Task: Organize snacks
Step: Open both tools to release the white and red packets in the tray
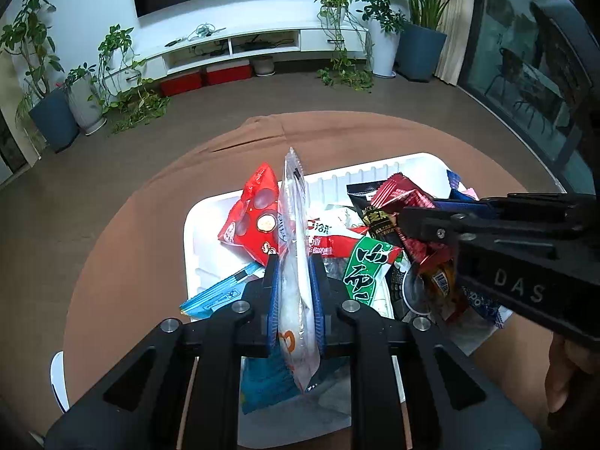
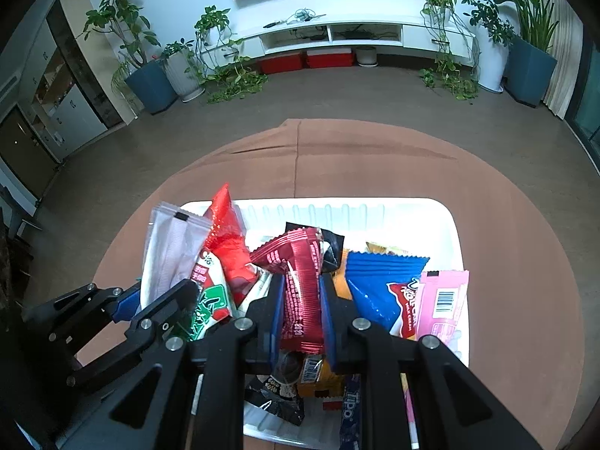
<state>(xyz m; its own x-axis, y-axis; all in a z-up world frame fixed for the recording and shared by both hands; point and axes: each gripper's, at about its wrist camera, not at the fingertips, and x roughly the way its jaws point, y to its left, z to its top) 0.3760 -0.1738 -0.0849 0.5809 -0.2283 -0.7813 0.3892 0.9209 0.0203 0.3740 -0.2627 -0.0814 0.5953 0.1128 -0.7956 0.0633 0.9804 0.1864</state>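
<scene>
A white tray [image 1: 375, 172] on the brown-clothed round table holds several snack packets. My left gripper [image 1: 294, 262] is shut on a clear white packet [image 1: 294, 232], held upright above the tray's left part. My right gripper [image 2: 300, 281] is shut on a dark red foil packet [image 2: 302, 281], held over the tray's middle. That red packet [image 1: 403, 197] and the right gripper [image 1: 403, 221] show at the right of the left wrist view. The left gripper [image 2: 161, 294] with its white packet [image 2: 168, 251] appears at the left of the right wrist view.
In the tray lie a red packet with round windows [image 1: 255, 217], a green-and-white packet [image 1: 369, 270], a blue packet [image 2: 378, 285], a pink packet [image 2: 442, 300] and a light blue packet [image 1: 221, 292] over the left rim. A hand [image 1: 562, 371] shows at the right edge. Brown cloth [image 2: 375, 157] surrounds the tray.
</scene>
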